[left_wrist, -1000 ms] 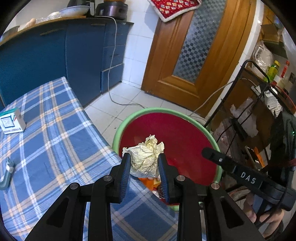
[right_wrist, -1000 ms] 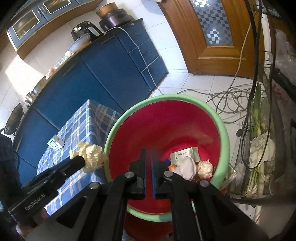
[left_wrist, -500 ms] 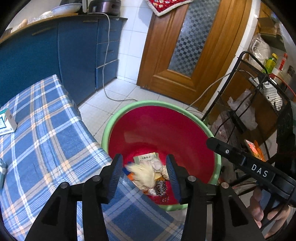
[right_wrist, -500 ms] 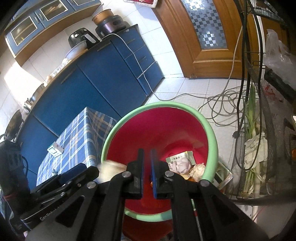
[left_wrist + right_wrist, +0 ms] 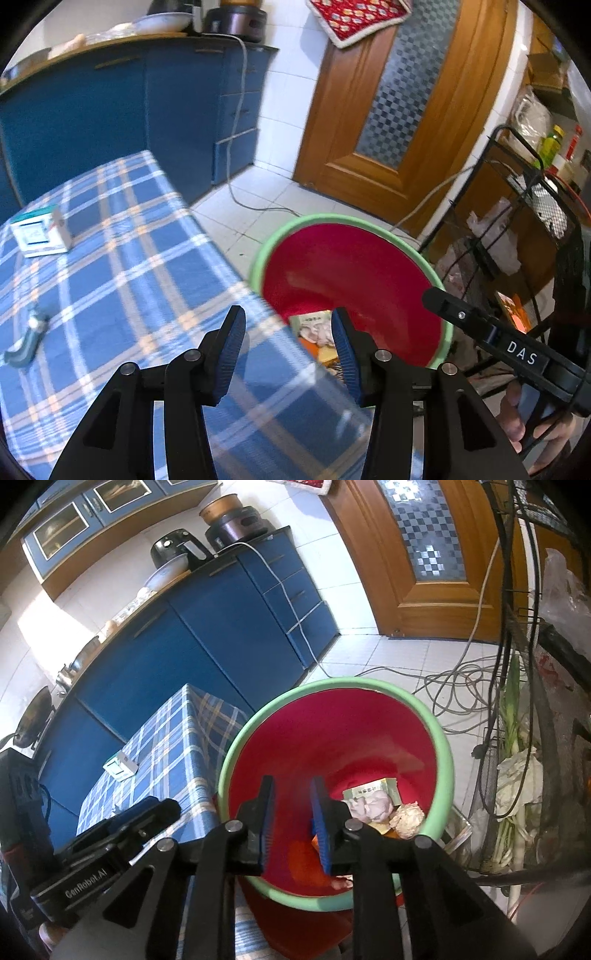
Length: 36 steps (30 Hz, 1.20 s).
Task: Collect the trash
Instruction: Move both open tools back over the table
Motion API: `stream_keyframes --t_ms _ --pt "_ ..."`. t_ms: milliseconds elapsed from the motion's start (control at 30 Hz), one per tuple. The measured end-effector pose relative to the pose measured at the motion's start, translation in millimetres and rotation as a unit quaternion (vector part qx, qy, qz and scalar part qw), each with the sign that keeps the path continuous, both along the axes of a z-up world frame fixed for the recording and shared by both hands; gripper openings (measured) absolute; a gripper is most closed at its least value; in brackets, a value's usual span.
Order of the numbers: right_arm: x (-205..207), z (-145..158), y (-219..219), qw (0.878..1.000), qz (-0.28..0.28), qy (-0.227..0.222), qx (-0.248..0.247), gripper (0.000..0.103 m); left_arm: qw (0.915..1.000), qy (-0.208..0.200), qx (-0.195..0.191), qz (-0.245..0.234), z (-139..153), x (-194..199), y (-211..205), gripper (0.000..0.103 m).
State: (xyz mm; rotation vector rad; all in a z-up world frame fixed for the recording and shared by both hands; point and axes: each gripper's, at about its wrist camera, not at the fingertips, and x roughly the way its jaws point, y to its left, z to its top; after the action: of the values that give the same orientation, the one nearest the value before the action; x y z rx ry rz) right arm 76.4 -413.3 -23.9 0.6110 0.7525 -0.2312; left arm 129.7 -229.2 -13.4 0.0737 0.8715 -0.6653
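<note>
Jaws of the left gripper (image 5: 288, 332) stand spread with nothing between them, tilted steeply down over the near edge of the checked worktop (image 5: 122, 258), where it meets the red bin (image 5: 354, 269) with the green rim. The right gripper (image 5: 291, 805) points down into that same bin from above; its jaws have just been opening and now stand a little apart, nothing between the blue pads (image 5: 267, 819). Trash lies at the bottom of the bin: a printed packet (image 5: 373, 788), a pale crumpled wad (image 5: 371, 806) and a smaller crumpled ball (image 5: 408, 818), with what may be an orange scrap under them, though the jaws hide much of it. A small white box (image 5: 40, 230) and a teal thing (image 5: 26, 345), too blurred to name, rest on the worktop. Fingers of a hand (image 5: 517, 417) wrap the right gripper's handle at the lower right of the left wrist view.
</note>
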Motion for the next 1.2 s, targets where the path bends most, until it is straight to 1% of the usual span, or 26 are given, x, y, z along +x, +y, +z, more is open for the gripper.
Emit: stream_keyframes --t_ms 133,233,433,667,800,867,1033,1200 --pt "3.0 -0.4 9.3 1.000 0.012 0.003 0.000 0.025 0.9996 -0.010 0.004 0.024 4.8 4.4 22.3 0.050" --pt "4.5 -0.1 15.2 1.000 0.019 0.003 -0.002 0.029 0.9989 -0.019 0.011 0.042 8.2 8.3 40.2 0.050" --pt "8.6 1.8 27.0 0.999 0.032 0.003 -0.005 0.030 0.9957 -0.035 0.028 0.080 11.5 19.4 78.3 0.050" --pt "13.1 3.1 39.4 0.999 0.046 0.004 -0.007 0.032 0.9872 -0.051 0.059 0.139 9.7 32.2 127.7 0.050" --pt "16.0 3.9 46.6 0.998 0.055 0.006 -0.009 0.033 0.9816 -0.061 0.079 0.162 6.8 39.4 147.3 0.050" --pt "17.5 4.9 49.2 0.998 0.058 0.007 -0.011 0.033 0.9801 -0.057 0.087 0.169 4.0 45.2 156.4 0.050" --pt "20.7 6.2 55.9 0.998 0.065 0.008 -0.011 0.033 0.9787 -0.040 0.114 0.166 -9.2 60.7 167.8 0.050" --pt "23.8 6.1 61.7 0.997 0.072 0.011 -0.014 0.033 0.9796 -0.021 0.117 0.162 -22.4 67.9 174.1 0.050"
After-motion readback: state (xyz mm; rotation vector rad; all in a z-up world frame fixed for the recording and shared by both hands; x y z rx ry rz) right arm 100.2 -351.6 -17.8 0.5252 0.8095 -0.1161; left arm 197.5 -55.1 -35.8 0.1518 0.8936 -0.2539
